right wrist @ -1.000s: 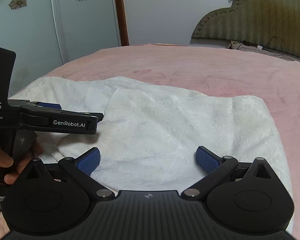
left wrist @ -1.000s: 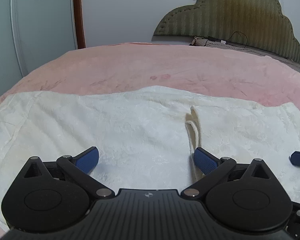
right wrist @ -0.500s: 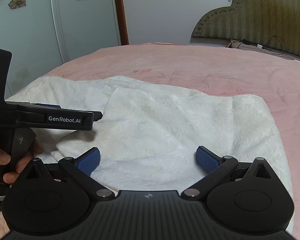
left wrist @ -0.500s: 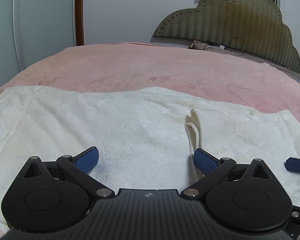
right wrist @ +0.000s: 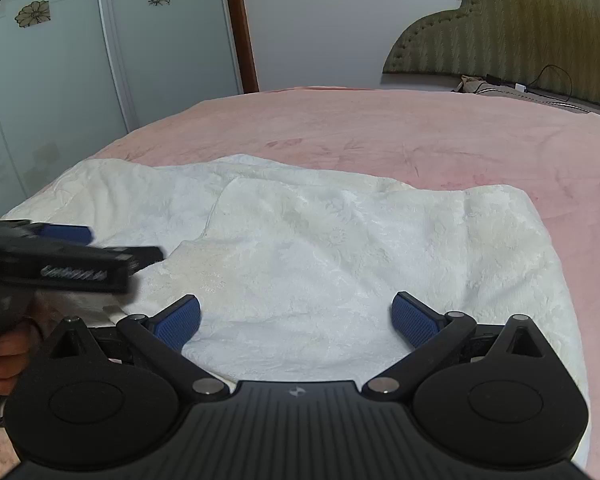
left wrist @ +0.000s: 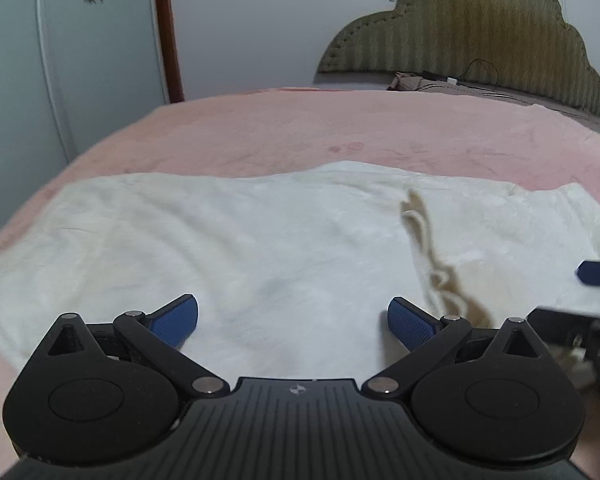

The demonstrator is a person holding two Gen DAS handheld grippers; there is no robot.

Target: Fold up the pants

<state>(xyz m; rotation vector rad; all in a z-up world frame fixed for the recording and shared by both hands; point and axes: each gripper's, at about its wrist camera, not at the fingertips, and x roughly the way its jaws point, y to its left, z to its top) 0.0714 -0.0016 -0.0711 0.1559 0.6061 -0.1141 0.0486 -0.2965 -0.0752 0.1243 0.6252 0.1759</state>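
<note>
White textured pants [left wrist: 260, 240] lie spread across a pink bed; a folded layer edge with a cream seam [left wrist: 416, 216] runs down their right part. My left gripper [left wrist: 292, 322] is open and empty, low over the near middle of the pants. My right gripper [right wrist: 296, 318] is open and empty over the right end of the pants [right wrist: 360, 248], where an upper layer lies over a lower one. The left gripper also shows blurred in the right wrist view [right wrist: 60, 236], and a blue fingertip [left wrist: 598, 273] of the right gripper shows in the left wrist view.
The pink bed cover [left wrist: 340, 128] stretches beyond the pants to an olive padded headboard [left wrist: 480, 32] with cables below it. Glass wardrobe doors [right wrist: 60, 60] with flower prints stand at the left. A hand [right wrist: 4, 356] holds the left gripper's handle.
The left gripper has shifted and turned, its view blurred with motion; the seam now shows farther right and lower. The right gripper has held nearly still.
</note>
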